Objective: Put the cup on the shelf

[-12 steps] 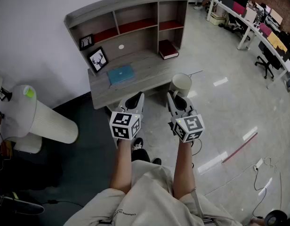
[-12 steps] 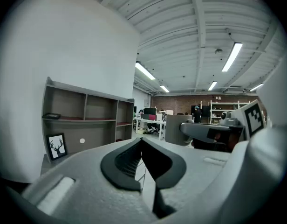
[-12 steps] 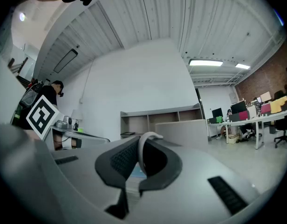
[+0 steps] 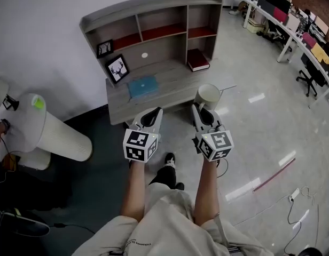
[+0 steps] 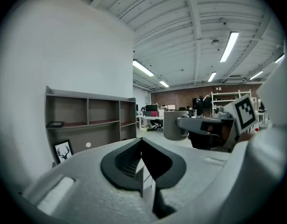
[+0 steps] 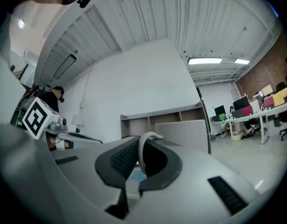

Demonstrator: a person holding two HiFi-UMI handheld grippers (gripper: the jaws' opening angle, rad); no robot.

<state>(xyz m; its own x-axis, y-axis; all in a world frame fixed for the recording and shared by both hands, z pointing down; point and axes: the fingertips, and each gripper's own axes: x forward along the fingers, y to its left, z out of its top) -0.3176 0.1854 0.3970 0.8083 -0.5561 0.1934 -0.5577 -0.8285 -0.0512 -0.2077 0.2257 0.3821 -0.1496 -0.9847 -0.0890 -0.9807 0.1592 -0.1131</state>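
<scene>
Cup (image 4: 209, 95): held off the floor (image 4: 260, 127) in my R claw (image 4: 201, 112), just off the front R corner of the bench (image 4: 170, 97) in the head view, mouth up. It isn't on the shelf (image 4: 154, 16).

R claw: clenched on the cup. R gripper view shows a pale curved handle (image 6: 142, 149) between the dark pads, w/ the cup body (image 6: 187, 133) standing beyond the tips.

L claw (image 4: 150, 116): closed, nothing in it. L gripper view shows the pads meeting at the tips. It is level w/ the R claw, near the bench's front edge and apart from the cup.

Bench and shelf, other items:
- blue book (image 4: 142, 86), flat, mid bench.
- deer picture (image 4: 117, 68), leaning at the back L.
- small frame (image 4: 104, 48), in the upper L compartment.
- red book (image 4: 197, 59), flat, at the R end under the shelf.
</scene>
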